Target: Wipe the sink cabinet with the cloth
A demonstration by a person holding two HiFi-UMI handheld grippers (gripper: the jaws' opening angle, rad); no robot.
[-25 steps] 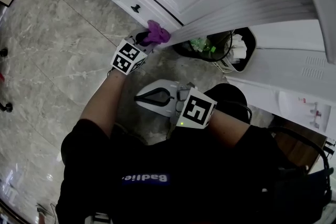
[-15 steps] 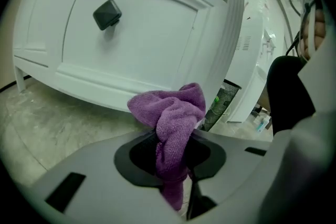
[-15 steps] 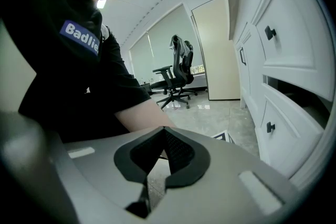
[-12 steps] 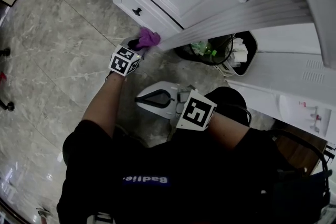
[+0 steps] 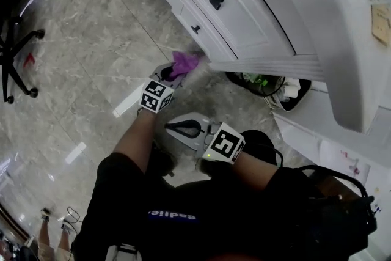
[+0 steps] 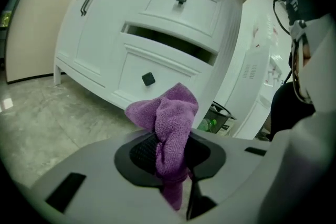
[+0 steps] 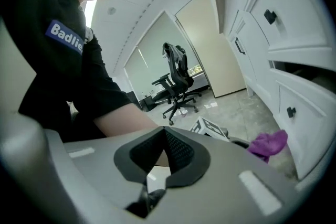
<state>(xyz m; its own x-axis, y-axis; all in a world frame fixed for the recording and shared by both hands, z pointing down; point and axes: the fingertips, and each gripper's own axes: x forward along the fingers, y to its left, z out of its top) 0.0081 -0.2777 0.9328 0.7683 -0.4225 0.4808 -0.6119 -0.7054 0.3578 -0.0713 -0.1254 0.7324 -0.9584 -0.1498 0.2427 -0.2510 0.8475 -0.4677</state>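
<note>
The purple cloth (image 5: 185, 61) is bunched up in my left gripper (image 5: 173, 72), which is shut on it. The cloth (image 6: 171, 113) sticks up between the black pads of the left gripper (image 6: 170, 138). It is held low, just in front of the white sink cabinet's (image 5: 244, 15) bottom drawer (image 6: 157, 73); whether it touches I cannot tell. My right gripper (image 5: 185, 128) hangs near my body, shut with nothing in it. In the right gripper view (image 7: 165, 134) its pads meet at the tip, and the cloth (image 7: 269, 143) shows beyond.
A black waste bin (image 5: 272, 84) with rubbish stands right of the cabinet. A dark gap (image 6: 168, 44) shows above the bottom drawer. An office chair (image 7: 178, 78) stands across the marble floor (image 5: 79, 70). Chair legs (image 5: 15, 52) are at far left.
The left gripper has carried the cloth a little leftward from the cabinet's corner post to the bottom drawer. The head view has swung and shows more floor. The right gripper has stayed put.
</note>
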